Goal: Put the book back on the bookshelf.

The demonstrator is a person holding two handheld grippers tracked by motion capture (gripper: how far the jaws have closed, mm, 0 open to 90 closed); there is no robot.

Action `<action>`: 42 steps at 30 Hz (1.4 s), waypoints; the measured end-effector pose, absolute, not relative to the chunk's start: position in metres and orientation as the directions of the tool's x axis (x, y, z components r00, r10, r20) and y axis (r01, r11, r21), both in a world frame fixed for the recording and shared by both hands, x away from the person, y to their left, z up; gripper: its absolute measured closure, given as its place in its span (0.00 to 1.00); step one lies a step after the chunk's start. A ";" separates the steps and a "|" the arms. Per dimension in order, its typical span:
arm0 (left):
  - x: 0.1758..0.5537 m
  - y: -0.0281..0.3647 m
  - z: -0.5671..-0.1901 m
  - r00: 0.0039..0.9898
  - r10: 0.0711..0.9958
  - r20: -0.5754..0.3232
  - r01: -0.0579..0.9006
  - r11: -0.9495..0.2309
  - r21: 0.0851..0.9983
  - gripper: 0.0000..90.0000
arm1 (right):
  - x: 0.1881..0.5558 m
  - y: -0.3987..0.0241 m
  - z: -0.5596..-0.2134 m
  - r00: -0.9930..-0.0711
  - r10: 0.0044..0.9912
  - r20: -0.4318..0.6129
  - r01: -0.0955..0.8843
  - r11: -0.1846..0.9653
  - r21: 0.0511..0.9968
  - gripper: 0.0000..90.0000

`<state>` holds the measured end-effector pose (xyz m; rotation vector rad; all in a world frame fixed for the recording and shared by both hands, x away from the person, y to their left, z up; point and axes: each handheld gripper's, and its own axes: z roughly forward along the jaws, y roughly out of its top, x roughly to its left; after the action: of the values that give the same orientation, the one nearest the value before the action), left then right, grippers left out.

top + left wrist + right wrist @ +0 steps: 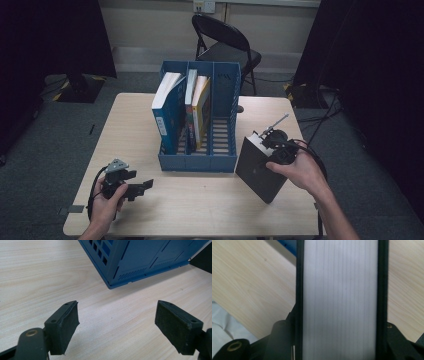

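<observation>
Partly hidden black book between right tongs

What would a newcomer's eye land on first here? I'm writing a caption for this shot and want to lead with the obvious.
Probably the blue file rack at the table's middle, with books standing in its left and middle slots and the right slot free. Next, the black book tilted at the right, clamped across its white pages in the right gripper. The left gripper waits open near the front left edge.
</observation>
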<state>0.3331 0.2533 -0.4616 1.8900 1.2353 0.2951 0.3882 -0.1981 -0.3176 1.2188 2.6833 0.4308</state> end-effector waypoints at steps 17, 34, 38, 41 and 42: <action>0.334 0.253 -0.462 0.481 0.842 -0.246 0.654 -0.157 0.740 0.21 | 0.396 -0.193 -0.315 -0.637 0.771 -0.019 0.745 0.622 0.240 0.59; 0.335 0.259 -0.463 0.435 0.863 -0.257 0.673 -0.121 0.730 0.21 | 0.397 -0.191 -0.319 -0.633 0.774 -0.024 0.749 0.620 0.233 0.58; 0.335 0.259 -0.463 0.434 0.863 -0.259 0.674 -0.120 0.729 0.21 | 0.396 -0.191 -0.318 -0.617 0.787 -0.018 0.762 0.603 0.234 0.59; 0.334 0.260 -0.462 0.438 0.860 -0.260 0.668 -0.118 0.735 0.21 | 0.397 -0.193 -0.318 -0.612 0.791 -0.014 0.766 0.597 0.239 0.59; 0.334 0.261 -0.462 0.434 0.862 -0.260 0.669 -0.116 0.734 0.21 | 0.397 -0.194 -0.318 -0.610 0.792 -0.014 0.767 0.595 0.239 0.59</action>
<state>0.3343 0.2605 -0.4619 1.8530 1.3035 0.2916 0.3970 -0.1938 -0.3181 1.3251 2.6984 0.3175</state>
